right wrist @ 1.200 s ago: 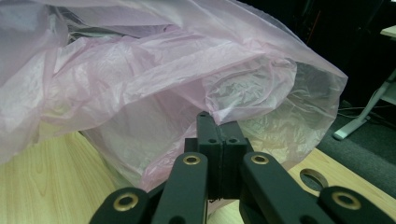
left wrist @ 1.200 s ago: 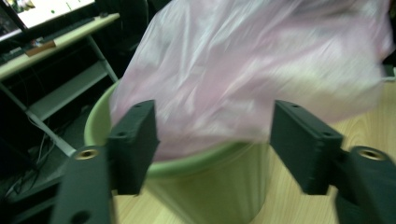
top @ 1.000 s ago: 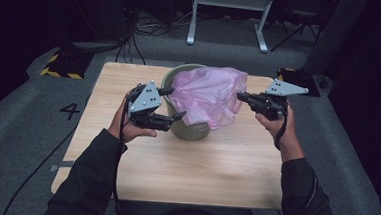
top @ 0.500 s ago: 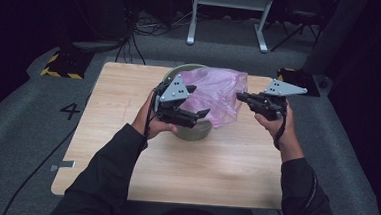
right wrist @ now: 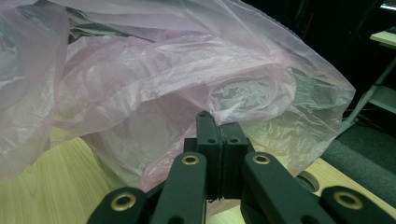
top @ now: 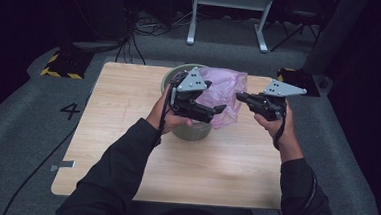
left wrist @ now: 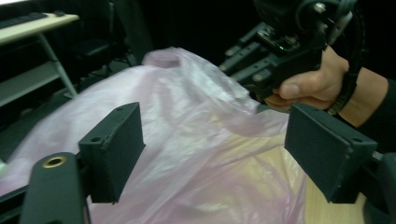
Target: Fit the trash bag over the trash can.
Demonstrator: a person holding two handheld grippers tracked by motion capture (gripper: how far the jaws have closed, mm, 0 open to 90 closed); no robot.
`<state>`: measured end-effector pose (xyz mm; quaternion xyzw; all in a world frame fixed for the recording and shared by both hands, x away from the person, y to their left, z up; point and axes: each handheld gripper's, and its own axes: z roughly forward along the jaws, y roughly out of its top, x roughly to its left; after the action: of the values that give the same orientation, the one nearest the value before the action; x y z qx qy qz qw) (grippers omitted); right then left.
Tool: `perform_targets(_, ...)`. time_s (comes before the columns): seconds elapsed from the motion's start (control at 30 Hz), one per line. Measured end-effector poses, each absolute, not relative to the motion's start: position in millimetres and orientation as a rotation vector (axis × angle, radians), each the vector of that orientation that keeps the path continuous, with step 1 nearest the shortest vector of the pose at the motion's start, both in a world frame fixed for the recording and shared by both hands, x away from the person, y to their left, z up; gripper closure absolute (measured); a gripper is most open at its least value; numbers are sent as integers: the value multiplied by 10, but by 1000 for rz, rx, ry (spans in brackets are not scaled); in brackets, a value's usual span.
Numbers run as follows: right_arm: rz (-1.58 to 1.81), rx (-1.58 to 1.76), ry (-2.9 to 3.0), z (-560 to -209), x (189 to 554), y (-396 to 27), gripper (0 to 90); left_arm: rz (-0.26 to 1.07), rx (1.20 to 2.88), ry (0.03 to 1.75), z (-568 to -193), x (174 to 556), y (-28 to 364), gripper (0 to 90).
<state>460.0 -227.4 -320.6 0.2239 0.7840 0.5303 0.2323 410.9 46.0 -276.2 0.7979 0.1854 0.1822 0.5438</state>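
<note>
Since the earlier frames, my left gripper [top: 217, 110] has been travelling from the left side of the desk across the round grey-green plastic bin [top: 191, 131], and its jaws have just been opening wider; now they are standing apart with the thin, translucent pink plastic bag [top: 224, 92] in front of them, and nothing is pressed between the pads. In the left gripper view the two black jaws are framing the crumpled film [left wrist: 205, 154] without touching it, as far as I can see.

My right gripper [top: 240, 96] has been staying in its place. Its jaws are together, and they are pinching the right edge of the bag [right wrist: 154, 88]; in the right gripper view the film is going down just behind the closed tips [right wrist: 218, 122]. I am holding this edge up and outward, I think, so that the bag keeps stretched and the left gripper can take the opposite side, to pull the mouth over the rim of the bin.

The bag is lying over the right and far part of the bin, which is standing on the light wooden desk [top: 127, 128] near its far edge. What is standing in the way is mainly the loose film itself: it is billowing and hiding the rim. Around the desk there are grey carpet [top: 22, 127], black cables and a white metal frame [top: 229, 14] behind.
</note>
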Motion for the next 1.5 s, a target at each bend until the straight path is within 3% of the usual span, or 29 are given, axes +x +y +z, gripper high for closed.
perform_targets(0.1, 1444, 613, 2159, -3214, 4602, -2270, 895, 416, 1902, 432, -2828, 4108, 366, 185)
perform_targets(0.27, 1449, 608, 2159, -3220, 4595, -2267, 893, 517, 1933, 503, -2891, 4136, 252, 199)
perform_targets(0.3, 1451, 607, 2159, -3222, 4592, -2265, 893, 551, 1934, 526, -2906, 4147, 240, 244)
perform_targets(0.37, 1452, 604, 2160, -3226, 4588, -2264, 892, 564, 1954, 527, -2932, 4179, 250, 429)
perform_targets(0.53, 1447, 594, 2167, -3239, 4568, -2257, 893, 585, 1945, 501, -2940, 4212, 424, 728)
perform_targets(0.6, 1441, 590, 2168, -3241, 4556, -2254, 894, 582, 1943, 500, -2925, 4216, 498, 762)
perform_targets(0.87, 1426, 582, 2190, -3304, 4513, -2277, 900, 525, 1948, 476, -2938, 4193, 921, 803)
perform_targets(1.5, 1367, 612, 2224, -3458, 4496, -2355, 900, 510, 1830, 633, -3287, 4144, 1740, 817)
